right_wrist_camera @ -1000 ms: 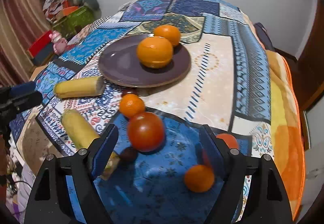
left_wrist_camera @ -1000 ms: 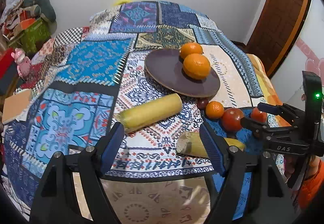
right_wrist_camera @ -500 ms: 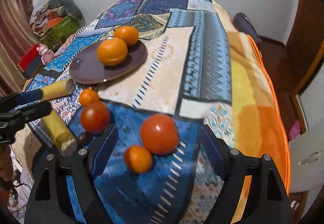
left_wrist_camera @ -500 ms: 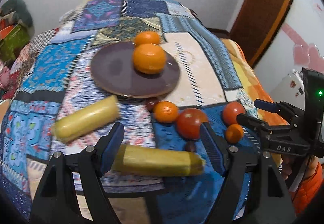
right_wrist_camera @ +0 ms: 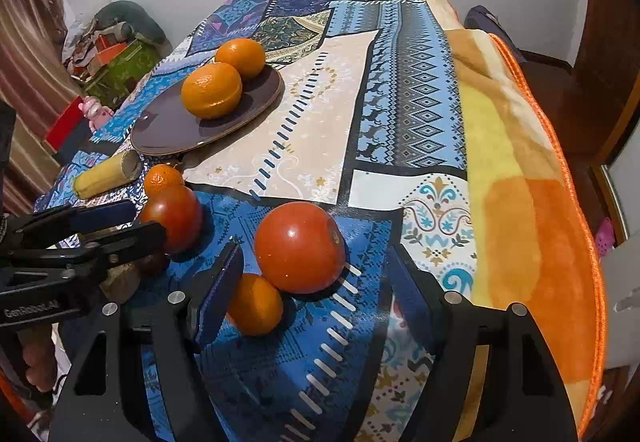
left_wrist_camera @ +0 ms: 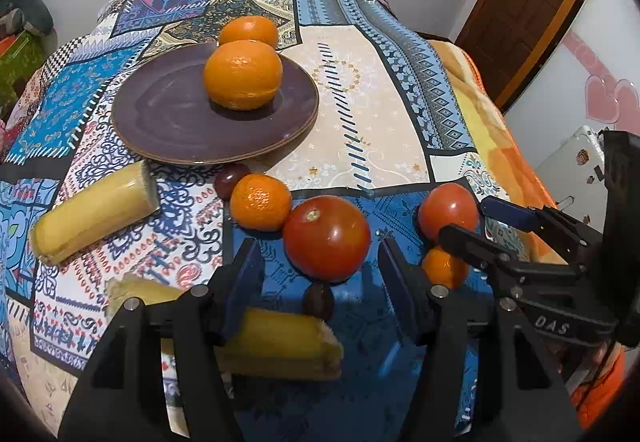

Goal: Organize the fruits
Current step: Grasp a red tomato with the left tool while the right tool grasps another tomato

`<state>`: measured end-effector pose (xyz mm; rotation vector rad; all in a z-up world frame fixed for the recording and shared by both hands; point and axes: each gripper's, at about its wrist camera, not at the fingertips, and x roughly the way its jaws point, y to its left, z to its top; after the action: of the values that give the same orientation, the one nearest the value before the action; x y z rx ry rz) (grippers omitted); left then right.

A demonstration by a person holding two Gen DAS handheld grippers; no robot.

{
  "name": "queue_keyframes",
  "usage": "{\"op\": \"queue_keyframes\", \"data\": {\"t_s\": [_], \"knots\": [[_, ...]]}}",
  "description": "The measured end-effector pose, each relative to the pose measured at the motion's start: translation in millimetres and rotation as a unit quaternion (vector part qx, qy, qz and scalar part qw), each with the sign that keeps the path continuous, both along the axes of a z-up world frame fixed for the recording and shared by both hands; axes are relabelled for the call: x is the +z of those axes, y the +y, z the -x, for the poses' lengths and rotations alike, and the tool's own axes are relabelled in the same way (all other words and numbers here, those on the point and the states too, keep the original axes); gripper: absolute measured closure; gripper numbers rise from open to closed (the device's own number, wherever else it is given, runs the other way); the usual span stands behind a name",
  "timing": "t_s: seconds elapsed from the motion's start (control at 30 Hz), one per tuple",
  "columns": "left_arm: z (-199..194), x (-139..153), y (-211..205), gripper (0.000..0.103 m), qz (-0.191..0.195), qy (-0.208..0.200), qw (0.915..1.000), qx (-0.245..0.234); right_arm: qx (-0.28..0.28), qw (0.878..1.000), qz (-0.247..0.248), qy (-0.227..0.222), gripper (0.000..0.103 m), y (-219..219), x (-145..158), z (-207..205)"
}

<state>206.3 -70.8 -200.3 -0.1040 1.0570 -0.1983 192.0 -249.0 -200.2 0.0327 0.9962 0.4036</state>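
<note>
Tomato (right_wrist_camera: 299,246) nearer, mandarin (right_wrist_camera: 256,304) half-hidden (finger)

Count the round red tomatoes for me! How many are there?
2. One round red tomato sits on the blue cloth patch between the left gripper's fingers; the other round red tomato sits between the right gripper's. More could be hidden.

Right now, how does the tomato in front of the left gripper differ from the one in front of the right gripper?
The left tomato touches a small orange and shows its stem scar; the right tomato leans on another small orange, scar unseen. A dark small fruit sits before the left one only. Both are red, glossy, on blue cloth, ungripped.
</note>
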Motion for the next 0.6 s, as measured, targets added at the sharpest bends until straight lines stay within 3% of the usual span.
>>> {"op": "queue_keyframes", "data": {"t_s": [0.27, 0.37, 0.43, 0.6], "knots": [[-9, -7, -6, 0.045, -0.008, 0.001, 0.9999, 0.007, 0.000, 1.000, -0.013, 0.007, 0.039, 0, -6, -7], [-13, -9, -7, 0.046, -0.010, 0.004, 0.9999, 0.008, 0.004, 1.000, -0.021, 0.012, 0.048, 1, -8, -9], [-15, -11, -8, 0.052, -0.009, 0.008, 0.9999, 0.005, 0.010, 0.999, -0.032, 0.016, 0.055, 2, -9, -9], [-13, -11, -8, 0.053, -0.008, -0.001, 0.9999, 0.008, 0.012, 0.999, -0.030, 0.014, 0.057, 3, -7, -8]]}}
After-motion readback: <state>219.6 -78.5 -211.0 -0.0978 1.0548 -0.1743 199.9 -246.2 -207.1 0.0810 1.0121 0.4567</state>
